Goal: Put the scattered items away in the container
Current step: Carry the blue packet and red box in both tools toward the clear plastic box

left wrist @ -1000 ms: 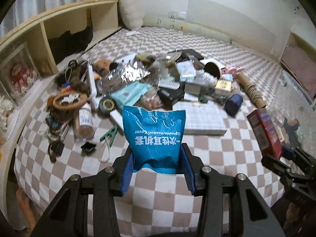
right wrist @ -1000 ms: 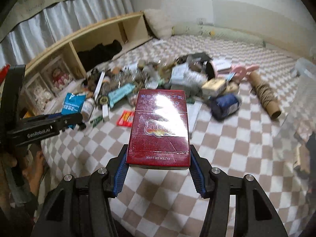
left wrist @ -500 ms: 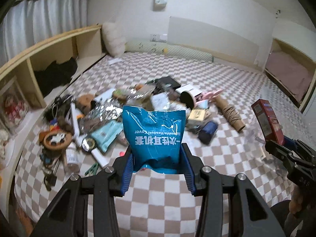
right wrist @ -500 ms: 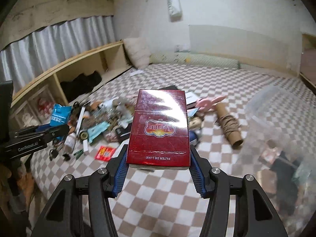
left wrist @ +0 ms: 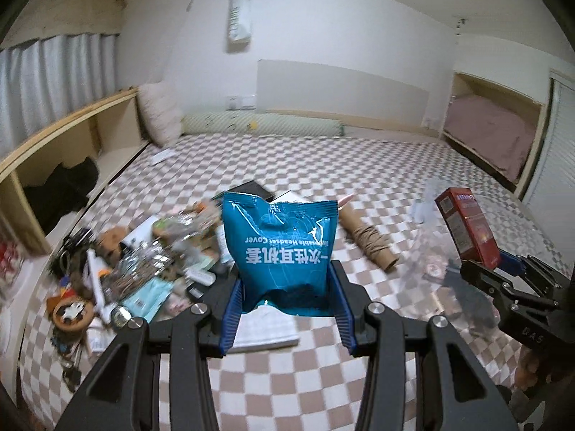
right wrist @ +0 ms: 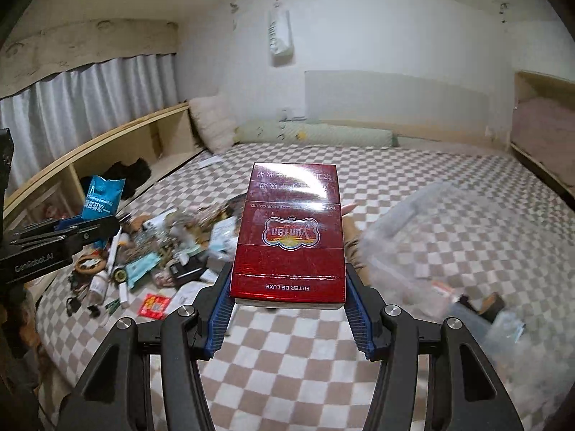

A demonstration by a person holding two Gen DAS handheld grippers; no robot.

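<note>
With my left tongs (left wrist: 287, 314) clamped on the crinkly blue foil packet (left wrist: 282, 248) and my right tongs (right wrist: 287, 318) clamped on the glossy red cardboard cigarette box (right wrist: 289, 237), both held above the checked bed (right wrist: 287, 370), I'd carry them level over the clear plastic container (right wrist: 463, 262) to my right, releasing only inside its rim, one at a time

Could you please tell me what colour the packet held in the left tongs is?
The packet is blue with white lettering, clearest in the left wrist view.
</note>
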